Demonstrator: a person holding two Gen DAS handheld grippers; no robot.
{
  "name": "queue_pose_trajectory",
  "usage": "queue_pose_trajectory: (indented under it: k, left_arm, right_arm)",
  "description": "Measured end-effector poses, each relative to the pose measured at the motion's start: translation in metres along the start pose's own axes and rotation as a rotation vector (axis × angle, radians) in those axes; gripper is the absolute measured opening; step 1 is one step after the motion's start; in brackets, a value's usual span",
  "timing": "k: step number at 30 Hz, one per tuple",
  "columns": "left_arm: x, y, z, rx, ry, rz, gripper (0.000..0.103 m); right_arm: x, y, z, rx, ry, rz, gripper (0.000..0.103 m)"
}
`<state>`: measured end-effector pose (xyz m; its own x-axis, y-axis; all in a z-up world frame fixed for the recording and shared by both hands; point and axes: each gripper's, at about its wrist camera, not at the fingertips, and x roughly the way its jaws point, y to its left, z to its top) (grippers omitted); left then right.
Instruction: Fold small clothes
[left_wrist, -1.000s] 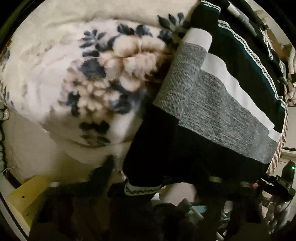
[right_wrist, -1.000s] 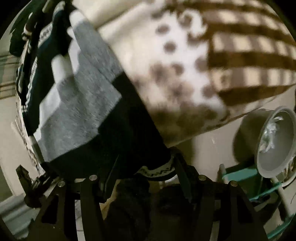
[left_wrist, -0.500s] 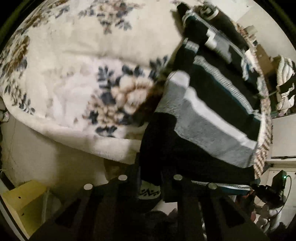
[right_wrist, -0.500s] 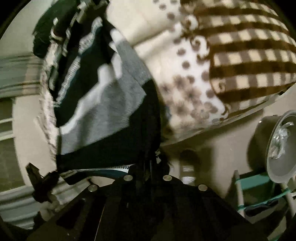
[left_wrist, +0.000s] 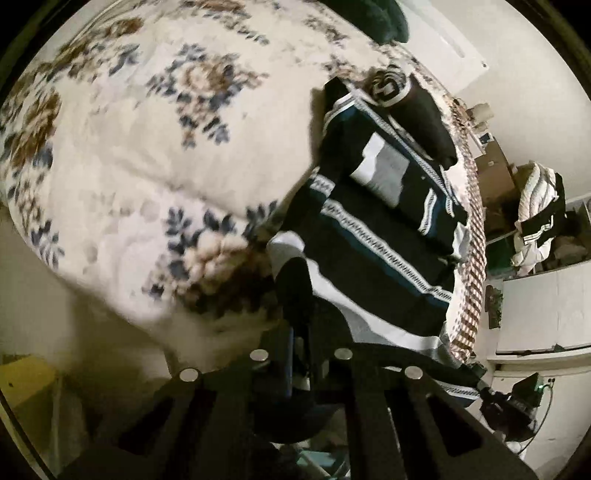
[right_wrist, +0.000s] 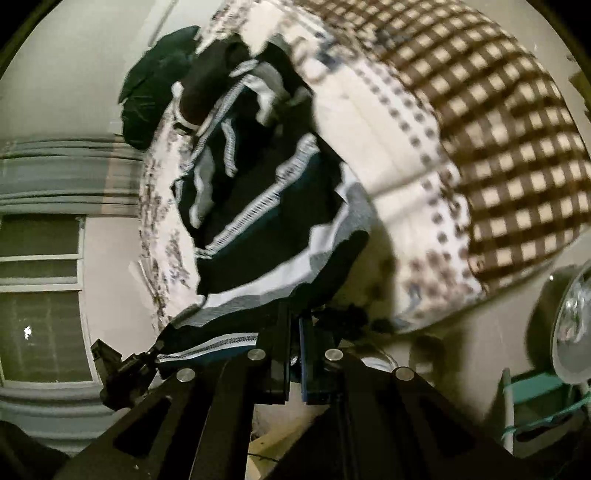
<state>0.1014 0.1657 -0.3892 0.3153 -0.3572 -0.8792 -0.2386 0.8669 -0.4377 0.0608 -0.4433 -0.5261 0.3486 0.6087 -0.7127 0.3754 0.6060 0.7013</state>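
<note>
Hanging from both clamped grippers, left gripper (left_wrist: 301, 332) and right gripper (right_wrist: 293, 332): one sweater (left_wrist: 373, 251), dark, banded grey and white, near hem pinched, far part lying on floral blanket (left_wrist: 147, 147).

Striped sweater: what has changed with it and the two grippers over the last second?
Both grippers closed on the striped sweater's near hem: the left gripper and right gripper were open a second ago and now pinch its dark edge. Both have risen, lifting that hem off the floral blanket. The sweater's far end still lies on the bed; the folded dark garment beyond stayed put.
</note>
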Motion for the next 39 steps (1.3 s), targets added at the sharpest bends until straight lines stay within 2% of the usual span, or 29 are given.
queue_pose_trajectory:
  k: [7, 11, 15, 26, 29, 31, 34, 35, 36, 37, 38, 39]
  left_arm:
    - [0.005, -0.012, 0.032, -0.070, -0.026, -0.065, 0.004]
    - [0.009, -0.021, 0.074, -0.091, -0.084, -0.110, 0.004]
    - [0.029, -0.030, 0.122, -0.073, -0.109, -0.112, 0.004]
    - [0.131, -0.058, 0.255, -0.136, -0.055, -0.138, 0.004]
    - [0.153, -0.066, 0.283, -0.118, -0.038, -0.132, 0.005]
    - [0.178, -0.065, 0.299, -0.116, 0.023, -0.114, 0.008]
    - [0.193, -0.053, 0.304, -0.147, 0.104, -0.127, 0.011]
    - [0.190, -0.051, 0.303, -0.151, 0.112, -0.133, 0.021]
    - [0.186, -0.046, 0.301, -0.155, 0.115, -0.139, 0.029]
    - [0.180, -0.042, 0.300, -0.162, 0.113, -0.139, 0.044]
    - [0.171, -0.035, 0.297, -0.177, 0.102, -0.140, 0.054]
    - [0.163, -0.029, 0.292, -0.192, 0.088, -0.146, 0.055]
  right_arm:
    - [0.001, 0.029, 0.031, -0.045, -0.020, -0.003, 0.004]
    - [0.006, 0.053, 0.065, -0.096, -0.053, -0.029, 0.004]
    - [0.015, 0.061, 0.105, -0.082, -0.096, -0.066, 0.004]
    - [0.075, 0.089, 0.241, 0.027, -0.199, -0.138, 0.004]
    - [0.094, 0.091, 0.278, 0.044, -0.217, -0.179, 0.004]
    - [0.111, 0.082, 0.298, 0.075, -0.186, -0.201, 0.004]
    - [0.127, 0.069, 0.311, 0.141, -0.107, -0.211, 0.006]
    - [0.126, 0.069, 0.311, 0.153, -0.096, -0.199, 0.013]
    - [0.123, 0.070, 0.308, 0.152, -0.098, -0.197, 0.034]
    - [0.116, 0.073, 0.302, 0.145, -0.115, -0.201, 0.045]
    - [0.110, 0.075, 0.296, 0.137, -0.133, -0.203, 0.061]
    - [0.102, 0.080, 0.286, 0.133, -0.153, -0.202, 0.065]
